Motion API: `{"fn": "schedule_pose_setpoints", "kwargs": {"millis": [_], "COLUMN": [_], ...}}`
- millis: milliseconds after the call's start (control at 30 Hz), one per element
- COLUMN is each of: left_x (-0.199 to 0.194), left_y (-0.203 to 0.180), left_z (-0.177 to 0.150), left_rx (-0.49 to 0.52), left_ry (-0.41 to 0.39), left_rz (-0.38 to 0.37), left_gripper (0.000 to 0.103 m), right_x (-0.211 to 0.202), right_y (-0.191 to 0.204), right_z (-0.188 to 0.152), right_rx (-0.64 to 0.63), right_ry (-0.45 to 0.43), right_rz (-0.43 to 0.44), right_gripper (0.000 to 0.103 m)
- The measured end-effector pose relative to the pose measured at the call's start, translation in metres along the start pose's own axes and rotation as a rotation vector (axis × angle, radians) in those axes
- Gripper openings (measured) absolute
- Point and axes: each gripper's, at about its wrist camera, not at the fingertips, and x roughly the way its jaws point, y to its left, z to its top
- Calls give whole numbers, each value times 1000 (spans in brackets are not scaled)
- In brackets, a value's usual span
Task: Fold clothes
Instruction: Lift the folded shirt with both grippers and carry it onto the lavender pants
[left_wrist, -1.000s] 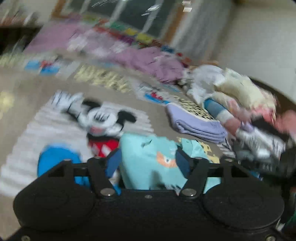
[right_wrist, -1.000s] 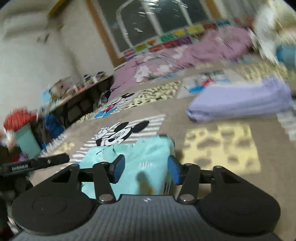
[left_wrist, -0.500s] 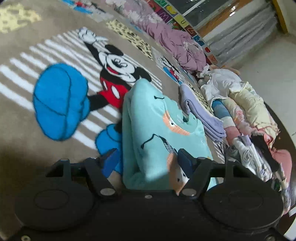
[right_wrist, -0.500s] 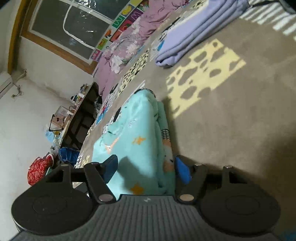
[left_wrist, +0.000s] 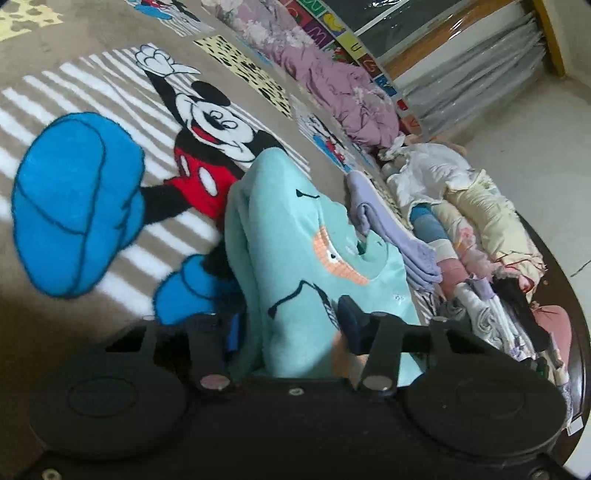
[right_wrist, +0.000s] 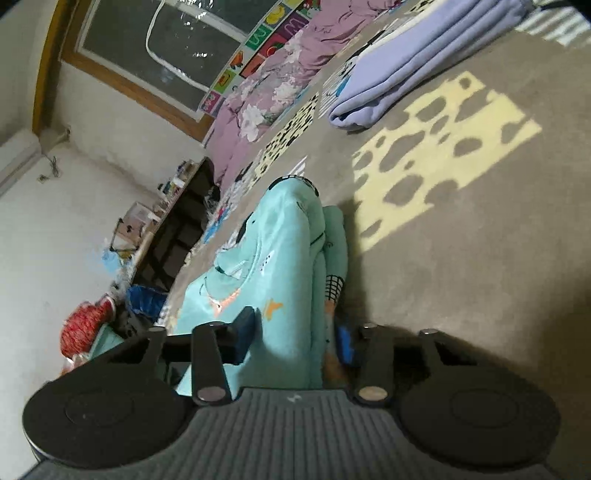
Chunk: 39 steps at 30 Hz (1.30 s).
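Your left gripper (left_wrist: 290, 326) has its fingers on either side of the folded teal sweatshirt (left_wrist: 299, 251), and the jaws are closing with the thick stack of fabric between them; the pads look pressed into the cloth at both sides. Your right gripper (right_wrist: 297, 338) does the same at the other end of that teal sweatshirt (right_wrist: 280, 266): jaws closing, fabric bunched between the blue pads, which seem to bite on it. You have the sweatshirt folded into several layers, standing as a ridge on the brown cartoon-mouse rug (left_wrist: 110, 147), with an orange-and-black print showing on its upper face. Just beyond it lies a folded lavender garment (right_wrist: 417, 62), flat on the rug and apart from the sweatshirt. A heap of unfolded clothes (left_wrist: 480, 229) sits at the rug's edge near the lavender piece, and a purple floral quilt (right_wrist: 273, 85) runs along the wall under the window (right_wrist: 159, 48).
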Motion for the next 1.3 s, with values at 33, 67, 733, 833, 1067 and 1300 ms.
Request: {"fn": "schedule_pose_setpoints", "kwargs": {"millis": [33,67,733,833,1067,1300], "left_x": [-1,-3,106,145,219,275], "left_y": [1,3,-98,-116,-136,-133], "left_z": [1,1,73,94,136,148], "left_rx": [-7,-27,-87,-58,-37,-22], "left_ry": [-3,-6,51,65,85,96], "left_rz": [0,-12,-338,-371,-426,-437], "left_gripper": [40,38,34,34,34,34], "right_x": [-2,-3,-68,-64,-36,-6], "right_y": [-1,-2,-29,-39,-66,-112], "right_z": [-1,-1,128,163,224,252], "right_rx": [9,21,87,74,62,103], "right_ry": [-6,-10,-265,-338,-478,-519], "right_rz": [8,21,131,112,80,58], "right_gripper": [40,38,34,34,34,34]}}
